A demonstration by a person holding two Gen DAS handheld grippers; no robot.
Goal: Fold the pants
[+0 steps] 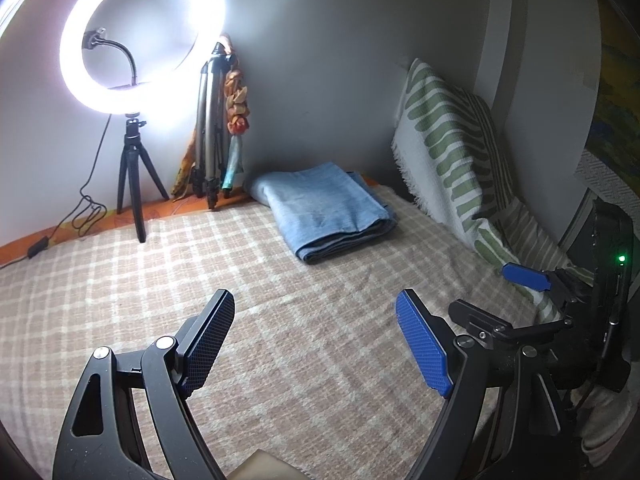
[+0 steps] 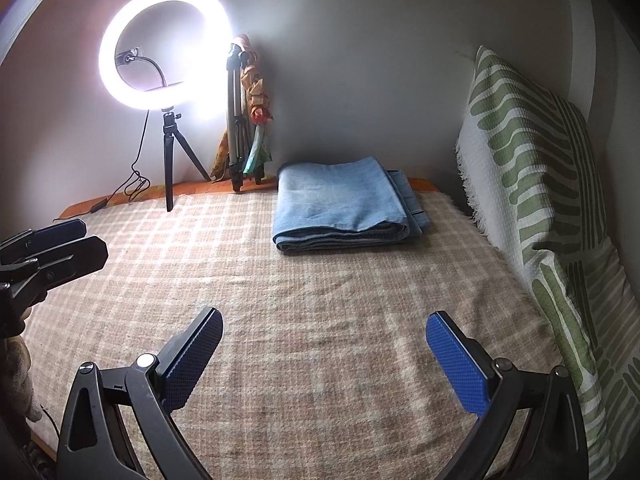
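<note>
The light blue denim pants [image 1: 324,212] lie folded in a compact stack at the far side of the plaid-covered bed [image 1: 240,300], near the wall; they also show in the right wrist view [image 2: 344,204]. My left gripper [image 1: 316,316] is open and empty, low over the blanket, well short of the pants. My right gripper [image 2: 326,328] is open and empty too, also short of the pants. The right gripper shows at the right edge of the left wrist view [image 1: 532,280]. The left gripper shows at the left edge of the right wrist view [image 2: 60,244].
A lit ring light on a small black tripod [image 2: 168,120] stands at the back left with its cable [image 2: 132,184]. A folded silver tripod with a colourful cloth [image 2: 240,120] leans in the corner. A green-and-white patterned cushion [image 2: 536,184] lines the right wall.
</note>
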